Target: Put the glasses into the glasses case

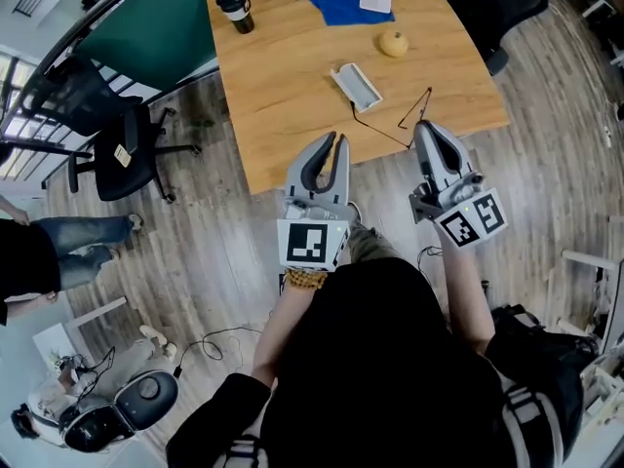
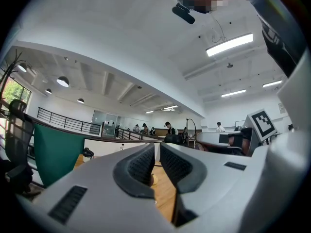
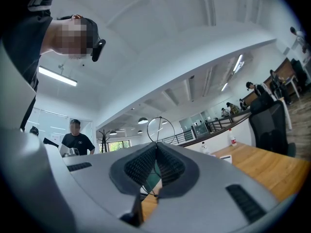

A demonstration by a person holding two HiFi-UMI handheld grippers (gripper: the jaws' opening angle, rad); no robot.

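1. Table [image 1: 283,96]: wooden; all task items sit on or over its near half.
2. Left gripper [image 1: 337,139]: hovers over the table's near edge, left of the case. Its jaws are drawn almost together with nothing between them.
3. Case [image 1: 356,86]: pale, lying open on the table, long axis running diagonally from far-left to near-right.
4. Glasses [image 1: 414,107]: thin dark wire frame, raised above the table's near edge, just right of the case. One wire runs left toward the case, another away from the person. A round lens [image 3: 161,129] stands upright above the jaw tips.
5. Right gripper [image 1: 421,125]: jaws pinch the glasses' wire.
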